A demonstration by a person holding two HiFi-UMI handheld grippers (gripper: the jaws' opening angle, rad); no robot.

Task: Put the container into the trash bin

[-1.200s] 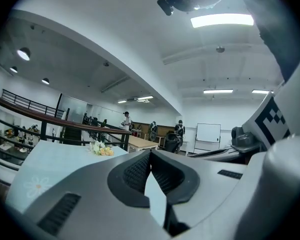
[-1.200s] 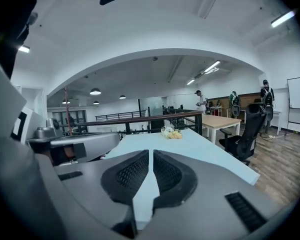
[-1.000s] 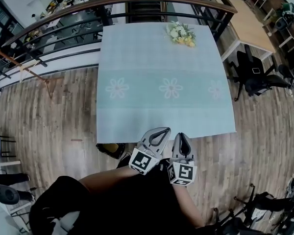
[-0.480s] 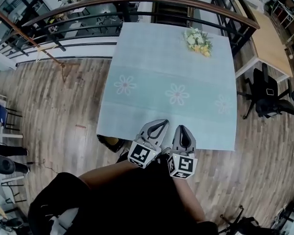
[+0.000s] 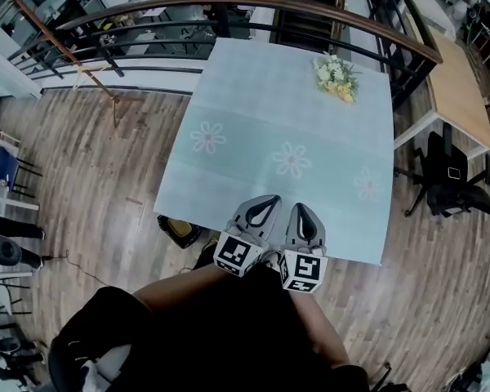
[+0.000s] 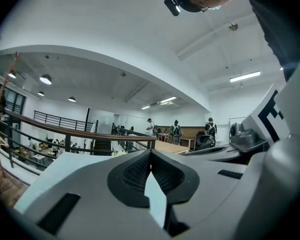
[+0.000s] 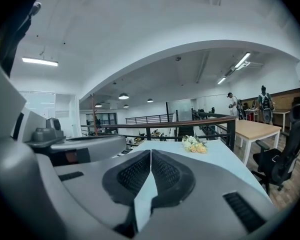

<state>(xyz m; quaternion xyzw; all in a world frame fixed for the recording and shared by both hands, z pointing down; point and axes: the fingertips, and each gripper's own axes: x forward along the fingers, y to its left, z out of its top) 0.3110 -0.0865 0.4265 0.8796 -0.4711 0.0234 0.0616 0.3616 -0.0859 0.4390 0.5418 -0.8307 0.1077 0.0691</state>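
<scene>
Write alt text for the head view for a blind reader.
The left gripper and right gripper, both shut and empty, point side by side at the near edge of a table in pale flowered cloth. A bouquet lies near its far right corner; a dark object sits by its near left corner.

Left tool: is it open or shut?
Shut. In the left gripper view the left tool has its jaws touching at the tips, with nothing between them.

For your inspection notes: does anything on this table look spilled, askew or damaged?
Nothing stands out: the tablecloth lies flat, the flowers lie at its far corner, left claw and right claw shut, empty.
</scene>
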